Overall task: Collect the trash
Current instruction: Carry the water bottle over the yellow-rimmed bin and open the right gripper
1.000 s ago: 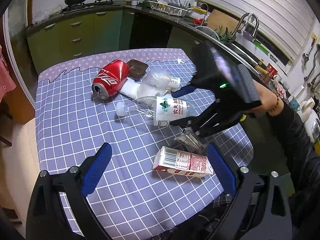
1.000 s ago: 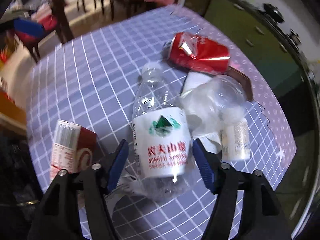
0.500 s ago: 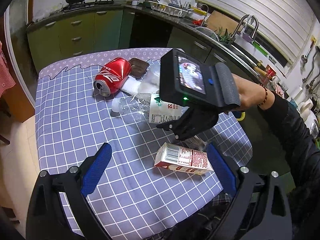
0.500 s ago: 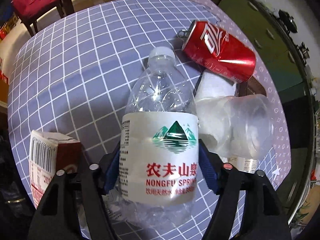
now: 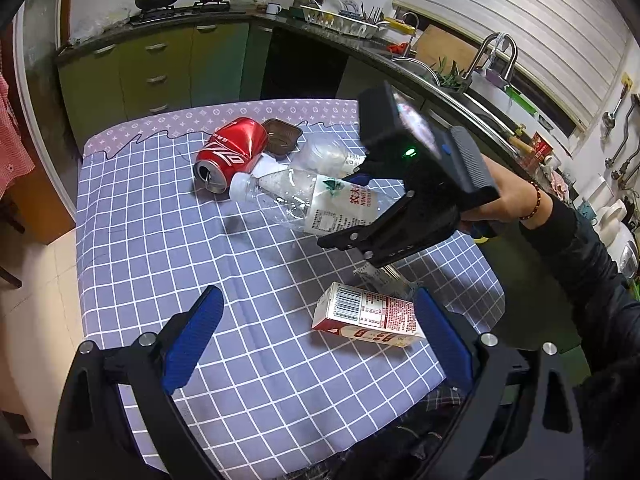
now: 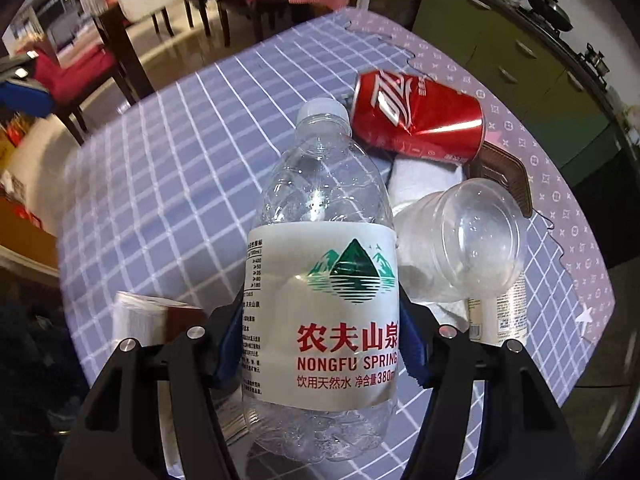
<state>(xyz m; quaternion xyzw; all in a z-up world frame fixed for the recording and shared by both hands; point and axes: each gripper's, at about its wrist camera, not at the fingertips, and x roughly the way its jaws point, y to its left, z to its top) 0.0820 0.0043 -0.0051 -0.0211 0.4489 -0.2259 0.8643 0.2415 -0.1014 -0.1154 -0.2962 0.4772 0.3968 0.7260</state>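
Note:
My right gripper (image 6: 320,344) is shut on an empty clear water bottle (image 6: 320,288) with a white label and holds it above the checked tablecloth; it also shows in the left wrist view (image 5: 320,200), cap pointing left. A dented red cola can (image 5: 230,152) lies on its side behind it. A clear plastic cup (image 6: 460,240) and a small white bottle (image 6: 496,308) lie beside a white tissue (image 6: 424,176). A red-and-white milk carton (image 5: 368,316) lies near the front right. My left gripper (image 5: 316,336) is open and empty above the table's front edge.
A brown plastic tray (image 5: 282,138) sits behind the can. A crumpled clear wrapper (image 5: 380,276) lies behind the carton. Green kitchen cabinets (image 5: 160,68) and a sink counter (image 5: 460,88) stand beyond the table (image 5: 160,240). Chairs (image 6: 100,60) stand on the far side.
My right gripper closed on the water bottle and lifted it off the table, moving it left and up. My left gripper has stayed open and barely moved.

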